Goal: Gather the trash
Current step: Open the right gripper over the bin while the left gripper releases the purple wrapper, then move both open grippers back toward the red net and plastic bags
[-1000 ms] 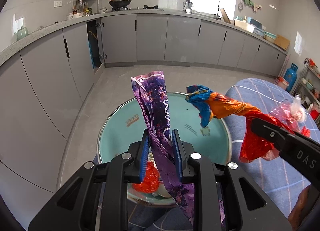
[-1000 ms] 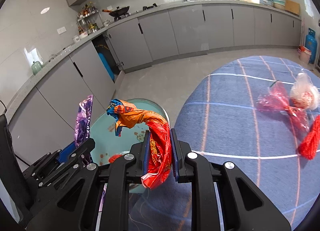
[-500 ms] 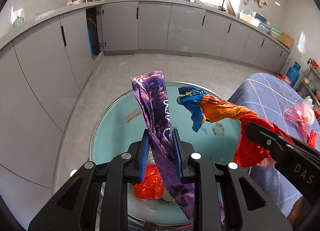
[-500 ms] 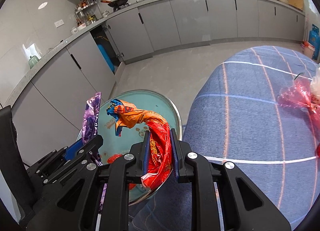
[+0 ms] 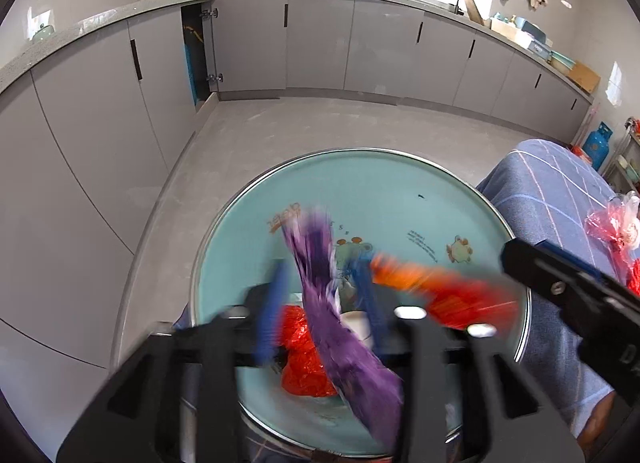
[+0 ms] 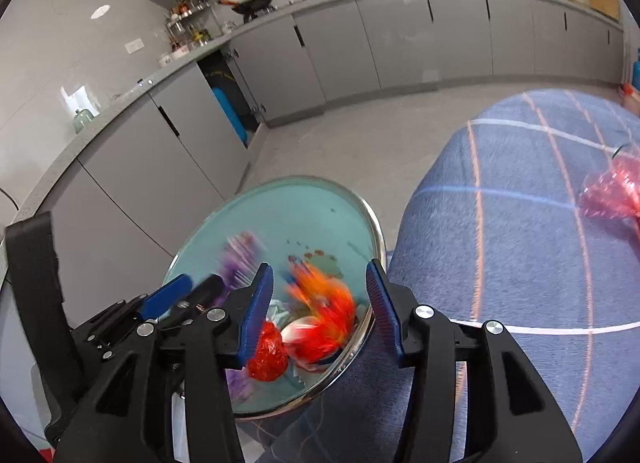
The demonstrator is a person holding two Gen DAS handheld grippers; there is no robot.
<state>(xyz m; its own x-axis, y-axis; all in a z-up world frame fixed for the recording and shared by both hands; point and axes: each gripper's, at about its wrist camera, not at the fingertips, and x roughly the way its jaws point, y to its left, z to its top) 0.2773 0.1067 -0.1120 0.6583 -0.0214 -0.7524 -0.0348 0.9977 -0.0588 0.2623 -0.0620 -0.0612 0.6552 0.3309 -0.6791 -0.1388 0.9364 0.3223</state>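
Looking down both wrist views, I find both grippers over the teal basin, which stands on the floor against the near edge of the blue-clothed table. The left gripper has just been opening; its jaws stand apart, and the purple wrapper hangs blurred between them with neither pad pressing on it. The right gripper has likewise just been opening; its jaws are spread with the orange-red wrapper loose and blurred between them, over the basin's table-side rim. I record as basin contents: a crumpled red wrapper near the rim closest to me, and a white item just beside it, which I cannot identify. A pink plastic bag lies on the table's far right edge, well apart from the basin.
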